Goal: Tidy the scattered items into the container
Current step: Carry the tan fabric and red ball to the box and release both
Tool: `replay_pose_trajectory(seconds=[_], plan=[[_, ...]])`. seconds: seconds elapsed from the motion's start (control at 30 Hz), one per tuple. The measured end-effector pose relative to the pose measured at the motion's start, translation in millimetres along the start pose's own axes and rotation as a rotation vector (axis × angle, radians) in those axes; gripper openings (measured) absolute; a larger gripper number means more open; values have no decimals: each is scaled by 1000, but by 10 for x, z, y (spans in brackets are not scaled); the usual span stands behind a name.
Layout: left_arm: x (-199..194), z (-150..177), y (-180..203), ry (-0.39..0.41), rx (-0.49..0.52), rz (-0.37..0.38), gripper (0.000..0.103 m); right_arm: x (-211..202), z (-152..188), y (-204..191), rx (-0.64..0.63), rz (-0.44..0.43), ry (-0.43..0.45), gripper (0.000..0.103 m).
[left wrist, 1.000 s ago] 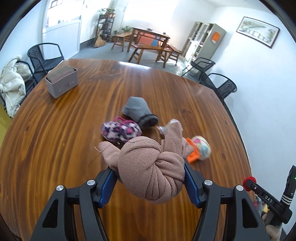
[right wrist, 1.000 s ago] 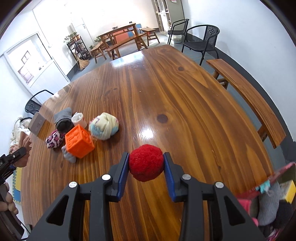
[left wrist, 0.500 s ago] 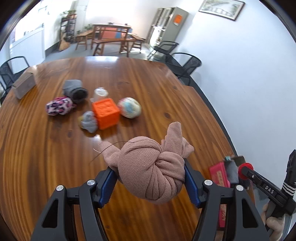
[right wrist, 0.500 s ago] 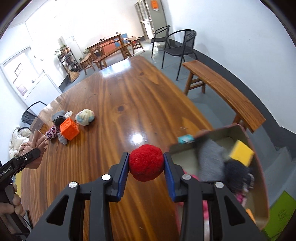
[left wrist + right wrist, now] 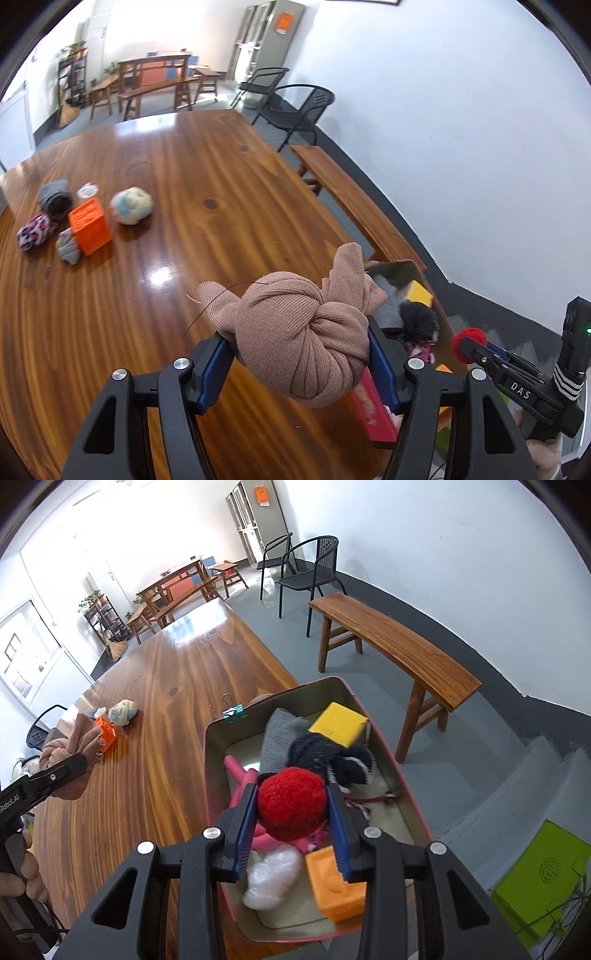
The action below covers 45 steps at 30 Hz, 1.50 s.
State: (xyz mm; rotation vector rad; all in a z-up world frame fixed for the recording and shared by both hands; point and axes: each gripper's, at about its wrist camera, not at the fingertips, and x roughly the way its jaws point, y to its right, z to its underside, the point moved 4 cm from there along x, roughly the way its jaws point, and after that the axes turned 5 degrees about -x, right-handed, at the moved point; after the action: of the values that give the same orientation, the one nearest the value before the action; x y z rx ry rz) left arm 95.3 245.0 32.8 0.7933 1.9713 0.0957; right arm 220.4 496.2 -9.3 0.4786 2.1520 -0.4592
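- Red pompom ball [image 5: 291, 804] clamped between the blue pads of the right gripper [image 5: 292, 814], centre of the right wrist view, hanging over the open container [image 5: 384, 734].
- Container: pink-rimmed metal tin at the table edge, centre to lower right of that view. Inside: yellow block [image 5: 338, 724], grey cloth [image 5: 280, 734], dark sock [image 5: 325, 757], pink tube piece [image 5: 240, 771], white bundle [image 5: 271, 877], orange block [image 5: 338, 886].
- Teal binder clip [image 5: 233, 712] on the tin's far rim.
- Pink knotted cloth bundle [image 5: 303, 339] gripped between the pads of the left gripper [image 5: 301, 360], lower centre of the left wrist view, over the wooden table [image 5: 184, 177], just left of the tin.
- Still on the table, left of the left wrist view: orange cube [image 5: 90, 226], pastel rolled sock [image 5: 132, 205], grey sock [image 5: 55, 197], pink patterned sock [image 5: 35, 232], small grey bundle [image 5: 68, 245] touching the cube, small clear item [image 5: 88, 190] behind it, too blurred to tell.
- Wooden bench [image 5: 391, 646] beside the table, upper right of the right wrist view; green folder [image 5: 543, 878] on the floor, lower right.
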Motion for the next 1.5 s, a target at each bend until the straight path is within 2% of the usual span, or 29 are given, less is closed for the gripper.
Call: replay_pose_trajectory(seconds=[0.2,0.5,0.63,0.7,0.77,0.9,1.03,1.13,1.5], plan=[[117,-3,507,-4,68,35,67,-144,89,171,18,-14,23,40],[309,-66,1005,-18,135,57,68,-253,146,253,25,-43,46,40],[428,-45,1093,-54,135,50,83,-222,151,236,23,-60,42,40],[431,-23,1087,-55,125,43,84,-189,156,216,22,-72,33,42],[424,-1,1053,-57,118,33,84,-146,162,212,30,-88,17,44],[386,12,908,-57,94,16,84,-94,191,236,45,-91,2,55],[311,4,719,-46,57,-17,84,-80,193,255,52,-90,2,55],[237,3,511,-33,14,-30,102,-74,161,235,50,-90,7,55],[13,72,-336,-17,-139,-117,102,38,58,-196,-13,-136,-6,55]])
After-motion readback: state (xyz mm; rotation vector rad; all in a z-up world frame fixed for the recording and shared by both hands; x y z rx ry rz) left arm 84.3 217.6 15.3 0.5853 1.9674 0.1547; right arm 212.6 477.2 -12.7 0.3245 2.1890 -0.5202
